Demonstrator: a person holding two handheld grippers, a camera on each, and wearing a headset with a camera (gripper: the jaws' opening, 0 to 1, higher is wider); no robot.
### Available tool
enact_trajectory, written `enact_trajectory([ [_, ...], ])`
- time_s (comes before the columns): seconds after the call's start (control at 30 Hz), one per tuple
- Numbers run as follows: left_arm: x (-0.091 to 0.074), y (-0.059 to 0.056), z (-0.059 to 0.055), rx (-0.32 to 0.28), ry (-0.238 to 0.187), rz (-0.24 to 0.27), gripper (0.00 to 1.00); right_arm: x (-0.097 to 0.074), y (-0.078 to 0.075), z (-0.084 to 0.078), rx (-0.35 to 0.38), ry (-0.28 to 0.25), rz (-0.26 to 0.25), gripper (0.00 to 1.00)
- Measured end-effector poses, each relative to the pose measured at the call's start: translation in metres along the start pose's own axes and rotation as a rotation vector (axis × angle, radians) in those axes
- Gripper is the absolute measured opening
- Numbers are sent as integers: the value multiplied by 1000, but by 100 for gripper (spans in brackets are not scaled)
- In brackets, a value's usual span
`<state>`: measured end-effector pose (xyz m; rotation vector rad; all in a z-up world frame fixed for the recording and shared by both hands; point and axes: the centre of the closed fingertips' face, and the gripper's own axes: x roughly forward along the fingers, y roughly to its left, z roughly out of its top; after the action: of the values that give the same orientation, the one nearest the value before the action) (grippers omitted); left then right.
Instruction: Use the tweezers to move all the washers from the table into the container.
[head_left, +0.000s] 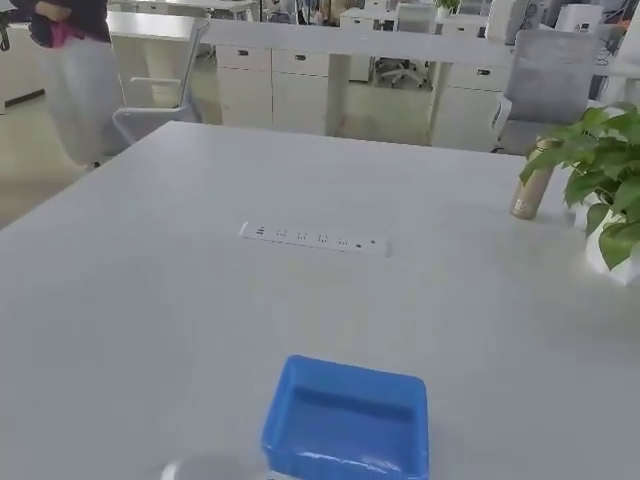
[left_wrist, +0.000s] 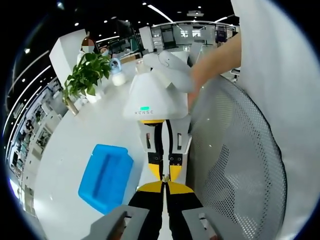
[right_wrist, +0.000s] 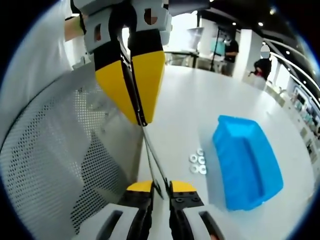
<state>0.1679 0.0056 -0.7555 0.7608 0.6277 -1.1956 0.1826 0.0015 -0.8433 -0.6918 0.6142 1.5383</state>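
Right gripper (right_wrist: 161, 192) clenched on tweezers (right_wrist: 151, 156) | left gripper (right_wrist: 140, 121) clamped their other end | washers (right_wrist: 198, 162) lay beside blue container (right_wrist: 247, 162)

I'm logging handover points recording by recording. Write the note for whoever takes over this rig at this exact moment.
The left gripper is shut on one end of the tweezers.
The right gripper has its jaws on either side of the tweezers' other end; whether it grips them cannot be told.
The washers lie in a small cluster on the table, right beside the blue container.
Done: nothing yet, no washer is seen in the container.
Left: probably settle the tweezers in one gripper, then carry every washer across.
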Motion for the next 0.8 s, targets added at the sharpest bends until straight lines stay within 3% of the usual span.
enact_trajectory([
  [0.37, -14, 21, -20, 11, 66, 55, 0, 21, -23, 29, 26, -74, -18, 8],
  [0.8, -11, 39, -25, 43, 97, 51, 0, 25, -42, 33, 87, -104, -48, 9],
])
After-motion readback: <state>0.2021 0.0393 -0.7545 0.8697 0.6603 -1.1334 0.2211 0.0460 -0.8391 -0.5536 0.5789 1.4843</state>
